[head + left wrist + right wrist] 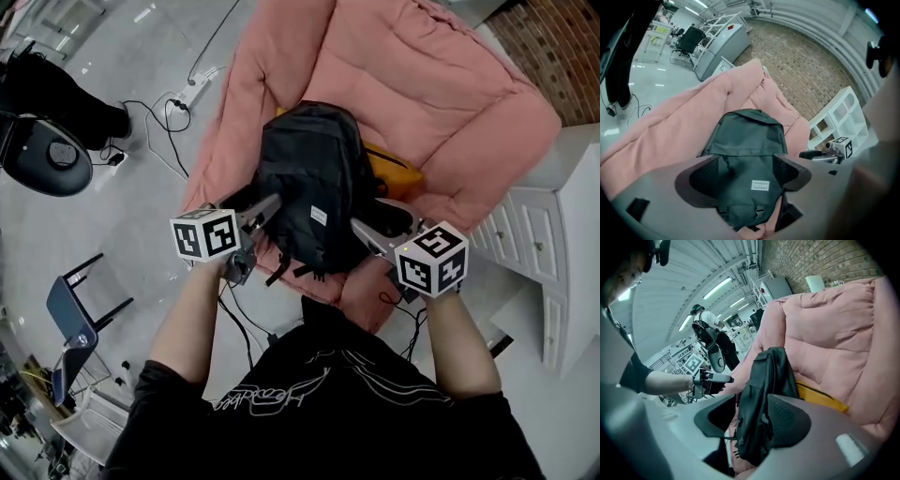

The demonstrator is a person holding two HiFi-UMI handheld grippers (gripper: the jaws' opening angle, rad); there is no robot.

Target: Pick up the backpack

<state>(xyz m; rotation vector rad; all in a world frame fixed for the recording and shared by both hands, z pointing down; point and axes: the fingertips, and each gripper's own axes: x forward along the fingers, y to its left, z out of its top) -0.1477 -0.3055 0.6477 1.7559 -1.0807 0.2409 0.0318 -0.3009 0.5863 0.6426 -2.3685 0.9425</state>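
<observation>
A black backpack [309, 178] lies on a pink quilt [422, 84], on top of a yellow item [398, 169]. My left gripper [270, 208] reaches the backpack's left side with its jaws wide apart. In the left gripper view the backpack [745, 136] shows between the open jaws of the left gripper [745, 159], a small white label on its front. My right gripper [364, 230] is at the backpack's right side, jaws apart. In the right gripper view the backpack [766, 376] stands edge-on between the jaws of the right gripper [752, 399]; neither pad presses it.
A white cabinet [534, 234] stands right of the quilt, with a brick wall [553, 37] behind it. A power strip with cables [192, 94] lies on the floor at left, near a black office chair [47, 155] and a blue stool [75, 314]. A person [705, 319] stands beyond.
</observation>
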